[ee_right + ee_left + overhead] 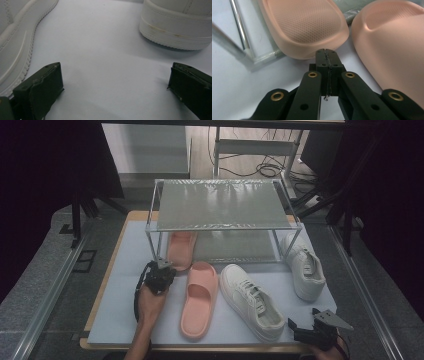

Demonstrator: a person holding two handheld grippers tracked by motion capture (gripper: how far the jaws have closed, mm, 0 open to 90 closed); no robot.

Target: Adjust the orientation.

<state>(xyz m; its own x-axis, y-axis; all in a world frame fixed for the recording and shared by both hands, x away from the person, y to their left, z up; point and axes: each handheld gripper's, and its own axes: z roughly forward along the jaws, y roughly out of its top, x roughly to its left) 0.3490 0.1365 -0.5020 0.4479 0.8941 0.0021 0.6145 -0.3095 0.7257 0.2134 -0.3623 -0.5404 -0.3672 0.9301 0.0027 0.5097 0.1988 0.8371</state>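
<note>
Left claw (161, 268), clenched and empty, is set against the heel of the pink slipper (181, 249) lying half under the rack (220, 226) at 11 o'clock; a further push inward is judged next; right claw (306, 322) is released

Pink slippers (200, 300), white sneakers (251, 301)

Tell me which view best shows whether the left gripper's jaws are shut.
The left gripper view: the left gripper has its jaws pressed together with nothing between them, just short of the pink slide's heel. The high view shows that gripper small and dark, with its jaws hard to read.
</note>
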